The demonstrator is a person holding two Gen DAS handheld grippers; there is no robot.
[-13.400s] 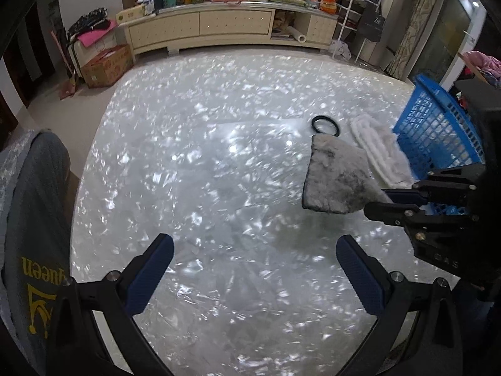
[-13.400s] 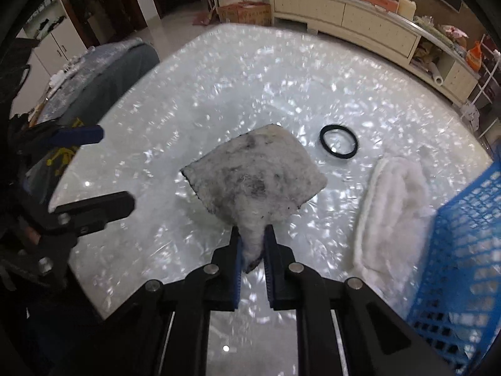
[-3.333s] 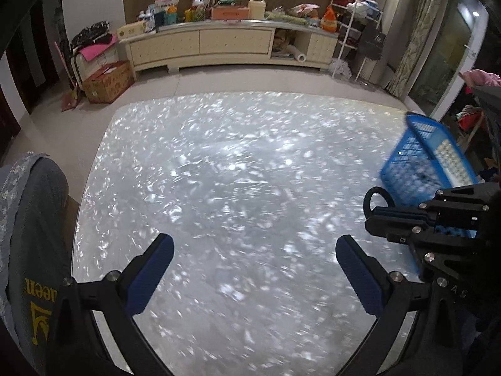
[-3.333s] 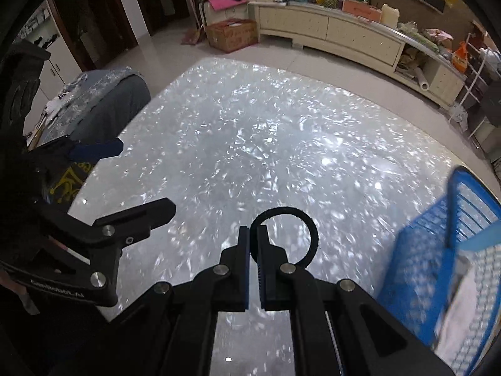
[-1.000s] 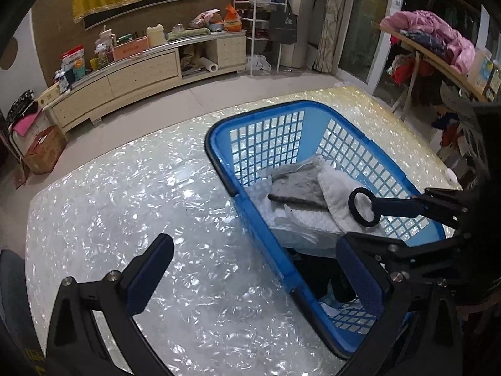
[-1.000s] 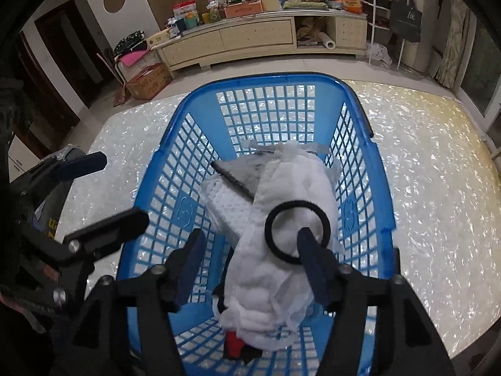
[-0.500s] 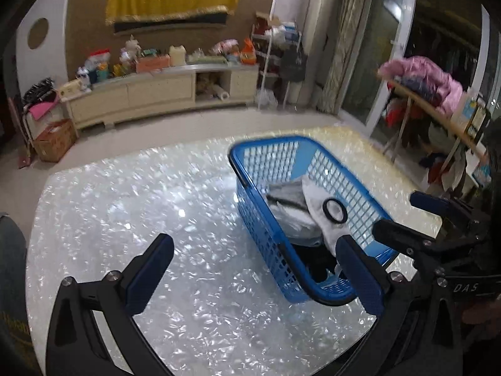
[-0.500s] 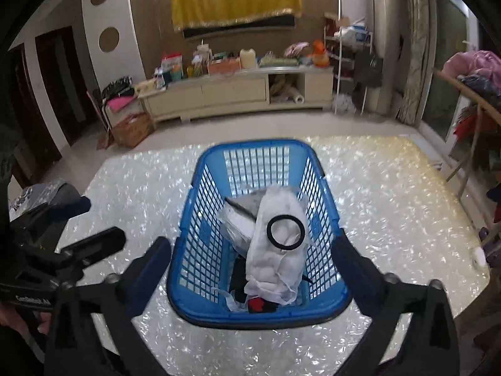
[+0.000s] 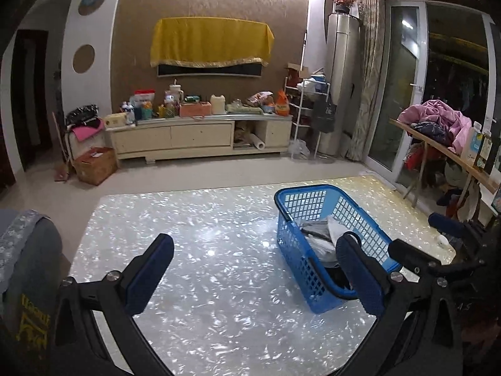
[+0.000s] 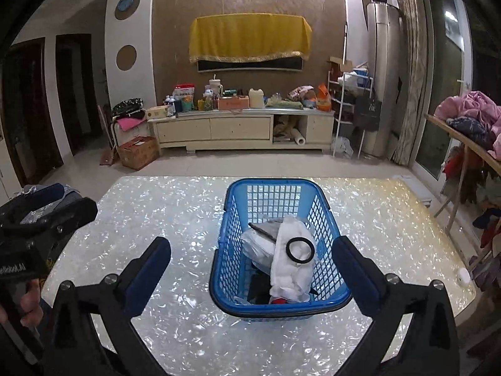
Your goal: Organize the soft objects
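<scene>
A blue plastic basket (image 10: 233, 206) stands on the shiny pearl-patterned table (image 10: 156, 213). Inside lie a white fluffy cloth (image 10: 289, 277), a grey cloth (image 10: 266, 228) and a black ring (image 10: 301, 250) on top of the white cloth. My right gripper (image 10: 255, 274) is open and empty, held back above the basket's near end. My left gripper (image 9: 255, 274) is open and empty over the table, left of the basket (image 9: 291, 241). The right gripper also shows at the right edge of the left wrist view (image 9: 438, 241).
A grey chair back (image 9: 28, 250) stands at the table's left edge. A small white object (image 10: 462, 273) lies near the table's right edge. A cluttered low cabinet (image 10: 238, 128) and a cardboard box (image 10: 137, 152) stand beyond the table. A wooden shelf with clothes (image 10: 469, 125) is at the right.
Both grippers have pulled back and up from the basket. The right gripper opened earlier and left the black ring on the white cloth in the basket.
</scene>
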